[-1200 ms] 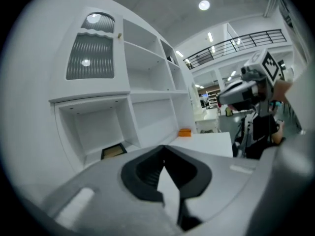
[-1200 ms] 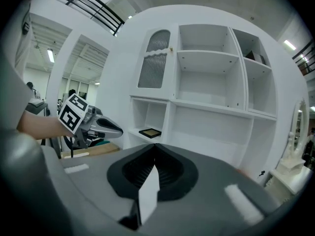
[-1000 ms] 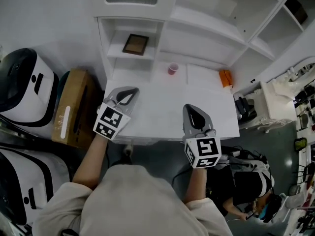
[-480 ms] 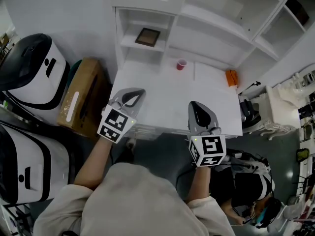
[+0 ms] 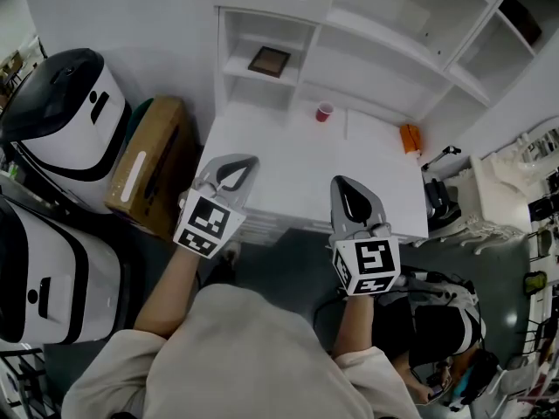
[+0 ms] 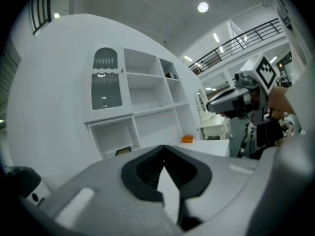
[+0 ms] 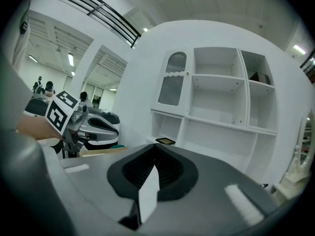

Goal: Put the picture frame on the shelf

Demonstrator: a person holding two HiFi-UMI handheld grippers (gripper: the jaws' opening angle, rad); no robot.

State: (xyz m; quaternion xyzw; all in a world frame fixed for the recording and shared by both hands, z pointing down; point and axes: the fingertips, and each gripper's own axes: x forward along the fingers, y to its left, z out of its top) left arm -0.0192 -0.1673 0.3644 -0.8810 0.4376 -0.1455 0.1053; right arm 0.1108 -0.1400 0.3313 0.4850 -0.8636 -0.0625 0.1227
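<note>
The picture frame, dark-rimmed with a brown middle, lies flat on the low left shelf of the white shelf unit. It shows small in the left gripper view and the right gripper view. My left gripper hovers over the front left of the white table, shut and empty. My right gripper hangs over the front right edge, also shut with nothing in it. Both point towards the shelves, well short of the frame.
A pink cup stands at the back of the table, and an orange object lies at its right end. A cardboard box and white-and-black machines stand left of the table. A person sits at the lower right.
The head view has shifted, so the shelf and table sit further right in the picture. Both grippers stay shut near the table's front edge. The frame has not moved.
</note>
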